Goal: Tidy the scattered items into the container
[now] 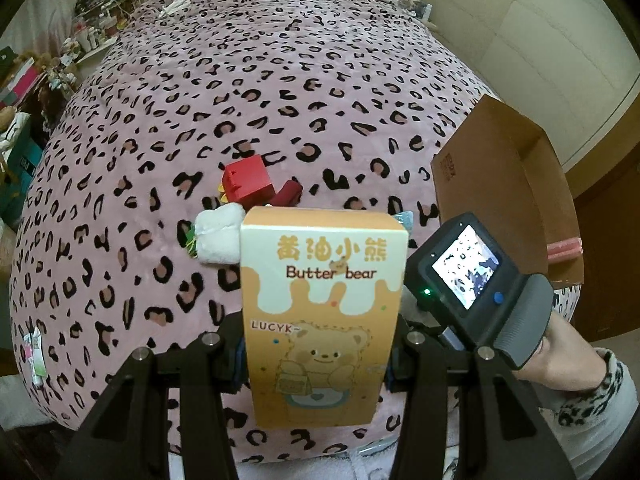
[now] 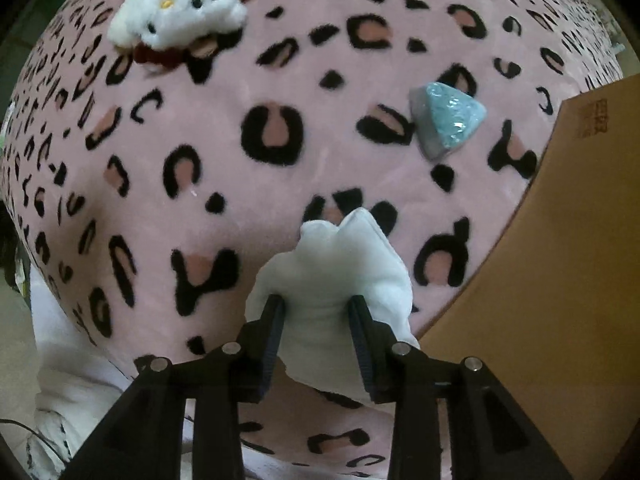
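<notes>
My left gripper (image 1: 316, 356) is shut on an orange "Butter bear" box (image 1: 320, 312) and holds it upright above the bed. My right gripper (image 2: 316, 312) is shut on a white soft cloth item (image 2: 340, 272) just left of the cardboard box (image 2: 540, 280). The right gripper's body with its lit screen (image 1: 468, 268) shows in the left wrist view, beside the cardboard box (image 1: 500, 168). A white Hello Kitty plush (image 2: 180, 8), also in the left wrist view (image 1: 218, 232), a red block (image 1: 246, 178) and a blue-grey wrapped packet (image 2: 444, 120) lie on the blanket.
The pink leopard-print blanket (image 1: 280, 80) covers the whole bed. Cluttered shelves and boxes (image 1: 28, 80) stand along the left side. A small packet (image 1: 34, 352) lies at the bed's left edge. Something pink (image 1: 564, 250) lies inside the cardboard box.
</notes>
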Motion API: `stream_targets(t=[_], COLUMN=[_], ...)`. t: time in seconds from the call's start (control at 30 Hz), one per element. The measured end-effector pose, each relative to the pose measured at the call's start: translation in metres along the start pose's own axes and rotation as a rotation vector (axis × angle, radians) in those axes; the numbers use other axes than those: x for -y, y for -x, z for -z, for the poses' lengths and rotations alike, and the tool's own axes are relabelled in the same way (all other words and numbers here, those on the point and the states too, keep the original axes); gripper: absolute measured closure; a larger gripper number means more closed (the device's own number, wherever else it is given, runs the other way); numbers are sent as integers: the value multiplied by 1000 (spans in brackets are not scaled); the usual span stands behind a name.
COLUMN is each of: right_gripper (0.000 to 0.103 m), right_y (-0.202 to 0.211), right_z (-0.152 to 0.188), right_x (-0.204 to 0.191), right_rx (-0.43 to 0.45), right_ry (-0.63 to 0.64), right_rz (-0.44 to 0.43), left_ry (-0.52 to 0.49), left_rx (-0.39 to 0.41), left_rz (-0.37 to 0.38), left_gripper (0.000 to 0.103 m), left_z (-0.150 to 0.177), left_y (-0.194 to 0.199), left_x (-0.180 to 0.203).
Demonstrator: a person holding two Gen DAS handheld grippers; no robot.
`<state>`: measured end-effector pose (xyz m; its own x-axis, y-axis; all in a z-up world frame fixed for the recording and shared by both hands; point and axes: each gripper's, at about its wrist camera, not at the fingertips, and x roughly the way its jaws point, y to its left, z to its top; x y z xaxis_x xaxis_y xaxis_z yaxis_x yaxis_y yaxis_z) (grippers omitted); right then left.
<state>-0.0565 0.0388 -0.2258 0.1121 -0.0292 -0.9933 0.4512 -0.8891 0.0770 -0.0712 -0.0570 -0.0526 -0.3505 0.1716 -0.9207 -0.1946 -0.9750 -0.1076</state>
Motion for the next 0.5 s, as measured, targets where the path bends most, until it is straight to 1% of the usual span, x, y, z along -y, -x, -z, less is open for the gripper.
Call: stream_targets(t=[0.07, 0.13, 0.17, 0.23, 0.27, 0.33, 0.37, 0.47, 0.5], right_gripper=[67, 65, 64, 64, 64, 64, 64, 64, 65], right_y=[-3, -5, -5, -4, -4, -4, -4, -3, -3], right_z=[2, 5, 8, 17, 24, 36, 38, 34, 31], right_x=[0, 2, 0, -10, -17, -27, -28, -22, -19], right_rx=[-30, -18, -8, 34, 70, 122, 133, 94, 76], right_ry=[-1, -21, -10, 75, 131, 189, 184, 99, 77], right_rz=[-3, -9, 1, 53, 90, 144, 155, 128, 116], left_ry=[6, 10, 12, 16, 21, 28, 32, 42, 42], left_rx=[0, 2, 5, 9, 12, 14, 14, 8, 7], left_rz=[3, 6, 8, 10, 12, 14, 16, 24, 26], left_gripper=[55, 55, 55, 55, 55, 54, 54, 54, 54], left_z=[2, 4, 5, 6, 7, 9, 9, 11, 12], left_y=[1, 2, 3, 5, 6, 7, 6, 5, 5], left_x=[-2, -4, -4, -6, -8, -10, -12, -14, -14])
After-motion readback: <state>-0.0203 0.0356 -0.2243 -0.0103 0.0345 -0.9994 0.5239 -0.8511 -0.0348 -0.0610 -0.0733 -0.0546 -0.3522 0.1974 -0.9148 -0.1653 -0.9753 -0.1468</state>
